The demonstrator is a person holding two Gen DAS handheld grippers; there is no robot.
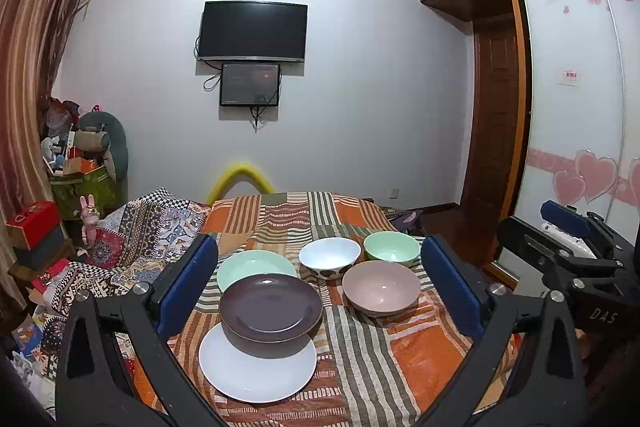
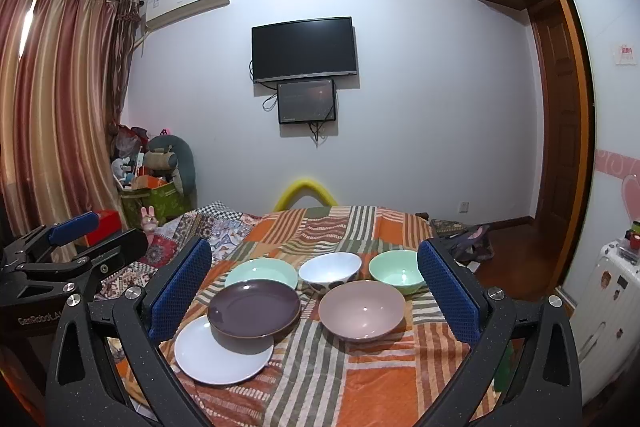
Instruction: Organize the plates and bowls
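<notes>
Left wrist view: the left gripper (image 1: 320, 275) has its blue-padded fingers (image 1: 188, 283) spread as wide as they go, gripping nothing, framing the crockery from just short of it. On the patchwork-covered bench (image 1: 360, 359) the plates sit to the left in a near-to-far line: a white plate (image 1: 256, 371) nearest, a dark purple plate (image 1: 271, 307) overlapping its far edge, a pale green plate (image 1: 256, 265) behind. Right of them are three bowls: white bowl (image 1: 330, 255), green bowl (image 1: 392, 246), pink bowl (image 1: 381, 286). The plates look half-stacked already, which suggests like is meant to go with like.

Right wrist view: the right gripper (image 2: 314, 287) is likewise fully spread and empty, aimed slightly downward at the bowls, with the pink bowl (image 2: 362, 309) closest between its fingers (image 2: 448, 291), probably the natural first pick for nesting.
</notes>
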